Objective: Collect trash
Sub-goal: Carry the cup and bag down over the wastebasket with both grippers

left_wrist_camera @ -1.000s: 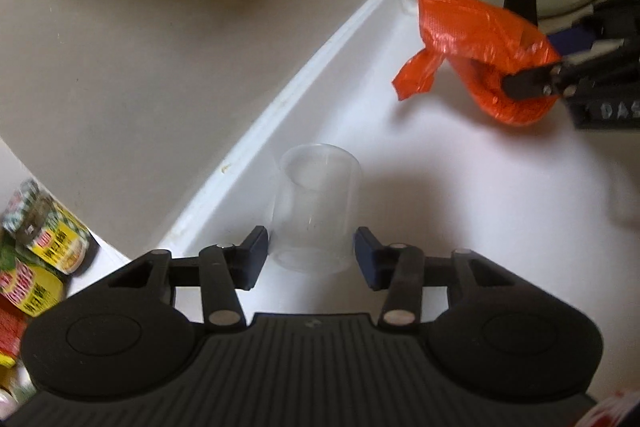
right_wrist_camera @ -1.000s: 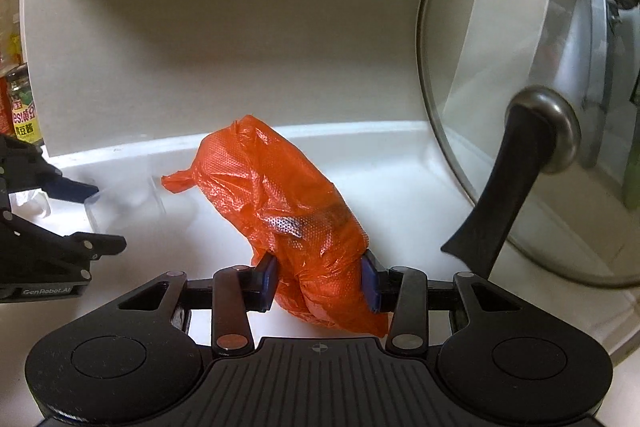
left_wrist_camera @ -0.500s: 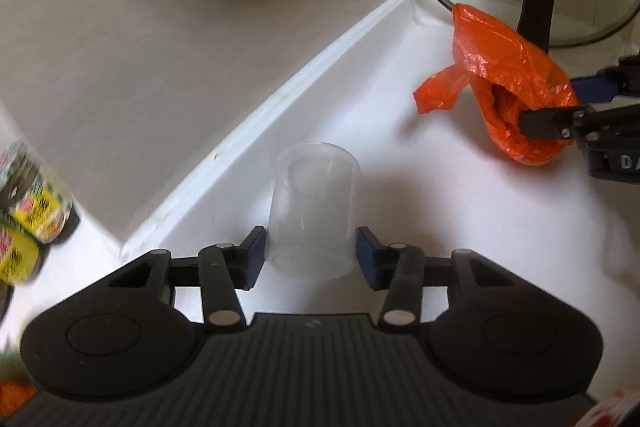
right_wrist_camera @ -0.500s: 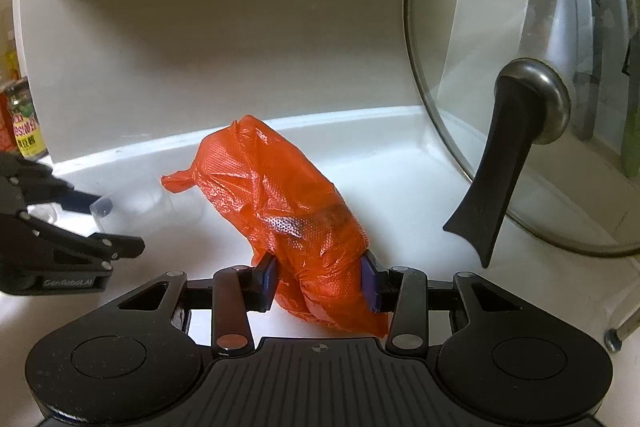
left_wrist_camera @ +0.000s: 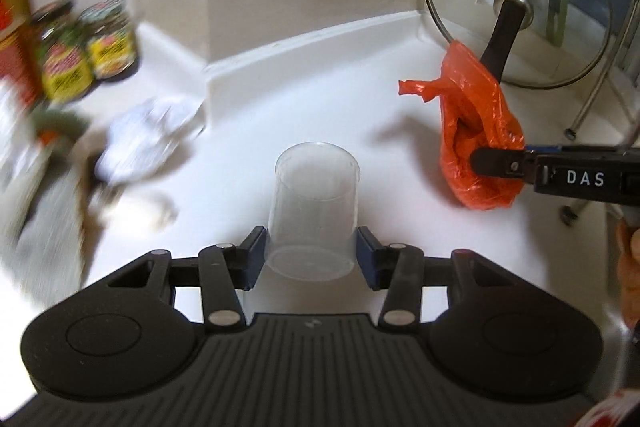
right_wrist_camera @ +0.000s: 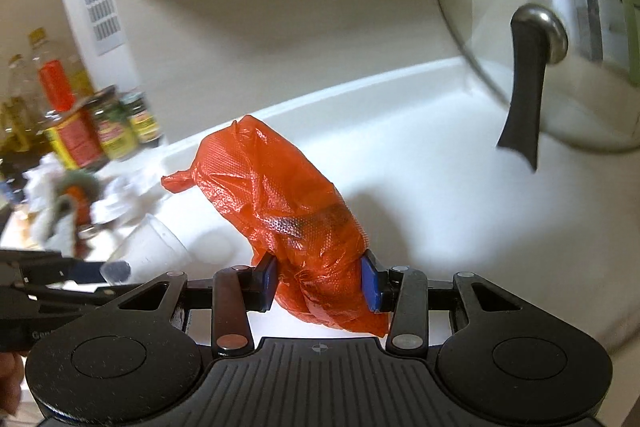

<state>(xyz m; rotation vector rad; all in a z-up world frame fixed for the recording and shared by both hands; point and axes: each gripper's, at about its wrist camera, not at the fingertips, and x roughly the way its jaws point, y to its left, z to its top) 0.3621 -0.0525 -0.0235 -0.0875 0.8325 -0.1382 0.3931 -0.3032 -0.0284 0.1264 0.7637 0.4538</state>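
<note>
Two claws are mine, and each grips one piece of trash. Through my left wrist camera, my left gripper (left_wrist_camera: 310,253) is clenched on a clear plastic cup (left_wrist_camera: 314,209), its blue pads pressed to the cup's sides near the end closest to the lens. The white counter (left_wrist_camera: 280,99) lies below it. Off to the right, my right gripper (left_wrist_camera: 496,163) pinches an orange plastic bag (left_wrist_camera: 476,143), which hangs in front of a glass lid (left_wrist_camera: 516,7) propped upright in the corner. To the left, blurred, I see crumpled white paper (left_wrist_camera: 148,135) and labelled jars (left_wrist_camera: 108,39) against the wall.

Through my right wrist camera, my right gripper (right_wrist_camera: 320,285) is closed on the orange plastic bag (right_wrist_camera: 280,203), the pads sunk into its bunched lower part while the knotted end points up and left. The glass lid (right_wrist_camera: 520,7) stands at the right. At lower left my left gripper (right_wrist_camera: 92,275) carries the clear plastic cup (right_wrist_camera: 152,247). Jars (right_wrist_camera: 120,131) and bottles (right_wrist_camera: 52,91) crowd the far left, smeared.
</note>
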